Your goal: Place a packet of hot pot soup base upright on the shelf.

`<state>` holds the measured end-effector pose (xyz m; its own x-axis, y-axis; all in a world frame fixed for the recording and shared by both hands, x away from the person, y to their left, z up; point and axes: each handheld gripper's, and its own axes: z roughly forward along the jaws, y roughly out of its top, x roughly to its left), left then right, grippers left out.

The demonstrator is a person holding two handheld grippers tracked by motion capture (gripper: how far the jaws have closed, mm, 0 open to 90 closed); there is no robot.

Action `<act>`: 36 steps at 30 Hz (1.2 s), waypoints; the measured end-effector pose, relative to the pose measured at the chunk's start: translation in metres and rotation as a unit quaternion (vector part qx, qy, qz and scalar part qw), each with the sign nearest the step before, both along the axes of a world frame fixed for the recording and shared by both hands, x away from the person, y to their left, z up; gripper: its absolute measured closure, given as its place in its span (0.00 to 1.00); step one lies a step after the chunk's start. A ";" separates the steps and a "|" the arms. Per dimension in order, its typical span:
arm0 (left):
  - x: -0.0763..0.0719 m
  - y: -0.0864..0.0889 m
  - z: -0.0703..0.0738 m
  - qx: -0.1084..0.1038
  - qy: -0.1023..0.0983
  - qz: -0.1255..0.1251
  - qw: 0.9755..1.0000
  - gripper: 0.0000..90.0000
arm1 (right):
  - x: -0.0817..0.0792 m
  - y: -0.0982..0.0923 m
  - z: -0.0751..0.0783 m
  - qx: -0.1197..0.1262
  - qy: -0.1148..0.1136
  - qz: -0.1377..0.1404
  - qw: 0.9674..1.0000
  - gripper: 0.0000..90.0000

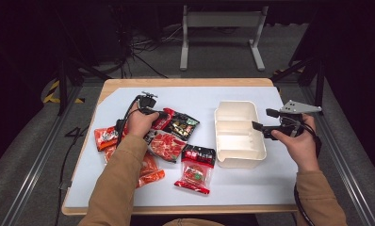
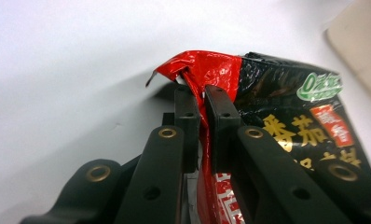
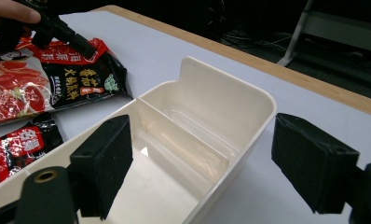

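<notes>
- The left gripper (image 1: 161,114) has its jaws pinched tight on the red top corner of a black-and-red sauce packet (image 1: 180,125). In the left gripper view the foil (image 2: 200,70) is crumpled and squeezed between the two black pads, with only a thin fold of it in the bite.
- The packet lies flat on the white mat (image 1: 251,181) and runs out from the jaws toward the tray. Its long axis goes from the pinched red end to the black end with the green logo (image 2: 319,87), which points toward the cream tray (image 1: 258,141).
- Just behind and beside the left gripper lie more red packets (image 1: 166,146), some overlapping. One edge of the held packet sits close against its neighbour.
- The right gripper (image 1: 265,128) hangs with its jaws wide apart and nothing between them, above the near edge of the tray, aimed across its two compartments (image 3: 193,126). Both compartments look empty.
- My read on the risks: the bite is on a thin corner, so on lifting, the weight of the packet could pull the foil free, or it could swing and twist about the pinch.
- A hanging packet may be longer than the compartment is wide if it arrives crosswise. It could catch on the rim or the divider and end up draped over it.
- The neighbouring packet could be dragged along if its edge overlaps.
</notes>
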<state>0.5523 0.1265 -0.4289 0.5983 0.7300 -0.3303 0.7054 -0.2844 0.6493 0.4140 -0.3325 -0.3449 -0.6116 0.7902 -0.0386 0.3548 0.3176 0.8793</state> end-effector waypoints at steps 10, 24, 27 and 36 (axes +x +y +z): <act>-0.016 0.005 0.033 -0.032 -0.042 0.002 0.999 0.96 | -0.001 -0.001 0.002 -0.001 -0.005 -0.001 1.000 0.23; -0.054 0.004 0.084 -0.050 -0.132 -0.032 0.990 0.96 | -0.005 0.002 0.008 0.017 -0.003 0.007 1.000 0.29; -0.068 0.002 0.098 -0.051 -0.153 -0.042 0.986 0.96 | -0.007 0.004 0.010 0.018 0.000 0.011 1.000 0.30; -0.097 -0.005 0.126 -0.048 -0.214 -0.050 0.974 0.97 | -0.012 0.011 0.017 0.025 0.012 0.015 0.999 0.34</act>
